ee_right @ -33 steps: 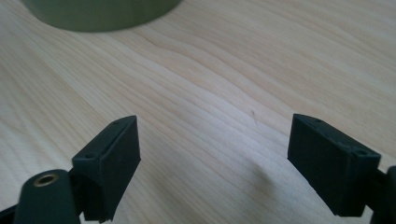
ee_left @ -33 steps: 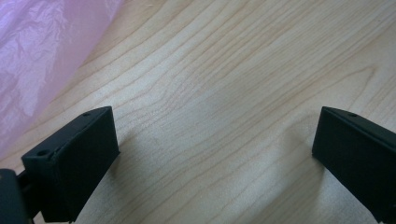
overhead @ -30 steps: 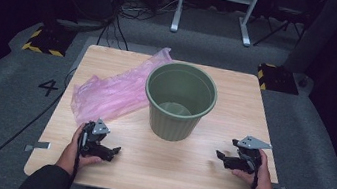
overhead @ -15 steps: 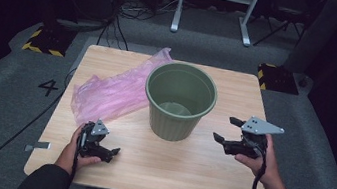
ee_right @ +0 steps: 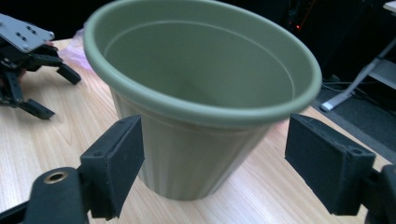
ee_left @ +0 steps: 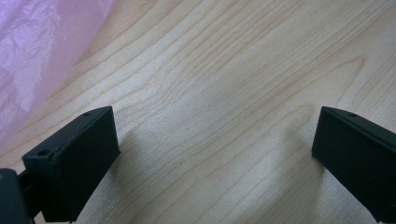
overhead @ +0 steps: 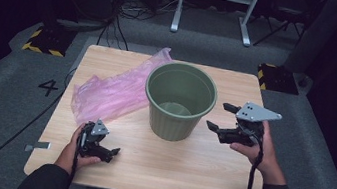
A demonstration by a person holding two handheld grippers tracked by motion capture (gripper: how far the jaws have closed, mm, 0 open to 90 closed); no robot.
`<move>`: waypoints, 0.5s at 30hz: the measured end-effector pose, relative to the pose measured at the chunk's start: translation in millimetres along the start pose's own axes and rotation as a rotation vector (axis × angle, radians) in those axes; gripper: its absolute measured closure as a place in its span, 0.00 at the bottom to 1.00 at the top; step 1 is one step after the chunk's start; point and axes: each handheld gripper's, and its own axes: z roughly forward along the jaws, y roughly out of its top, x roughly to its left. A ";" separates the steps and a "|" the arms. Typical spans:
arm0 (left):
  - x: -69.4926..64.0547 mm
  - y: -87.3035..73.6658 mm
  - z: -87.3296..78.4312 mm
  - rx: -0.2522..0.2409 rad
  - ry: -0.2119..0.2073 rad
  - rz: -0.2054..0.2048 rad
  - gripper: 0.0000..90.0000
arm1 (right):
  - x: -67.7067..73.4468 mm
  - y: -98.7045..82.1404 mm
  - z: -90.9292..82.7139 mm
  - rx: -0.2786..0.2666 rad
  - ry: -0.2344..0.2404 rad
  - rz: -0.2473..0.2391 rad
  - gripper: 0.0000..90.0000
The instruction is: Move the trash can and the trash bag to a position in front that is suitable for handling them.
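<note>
A green plastic bin (overhead: 180,101) stands upright and empty in the middle of the wooden table (overhead: 170,170). A crumpled pink plastic bag (overhead: 111,88) lies flat to its left, touching the bin's rim side. My right gripper (overhead: 219,116) is raised off the table just right of the bin, jaws open and pointing at its wall; the bin (ee_right: 201,93) sits close ahead between the jaws in the right gripper view. My left gripper (overhead: 109,152) rests low near the front left of the table, open, with bare wood between its jaws and the bag's edge (ee_left: 32,60) at one side.
The table's front edge lies close to both hands. Dark carpet surrounds the table, with cables, a white stand's legs (overhead: 214,10) and two yellow-black striped blocks (overhead: 43,40) behind. A "4" is marked on the floor (overhead: 48,88) at left.
My right gripper has lifted from the table's front right and moved forward and left, up beside the bin. The left gripper has stayed where it was.
</note>
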 end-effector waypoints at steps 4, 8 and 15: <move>0.1 -0.1 -0.1 0.000 -0.001 0.001 0.01 | 1.3 6.5 0.4 -0.009 0.007 -0.003 0.22; 0.1 -0.1 0.0 0.000 -0.001 0.001 0.01 | 6.1 19.8 0.2 -0.033 0.036 -0.021 0.23; 0.1 -0.1 -0.1 0.000 -0.001 0.002 0.01 | 17.8 34.3 11.1 -0.012 0.106 -0.069 0.26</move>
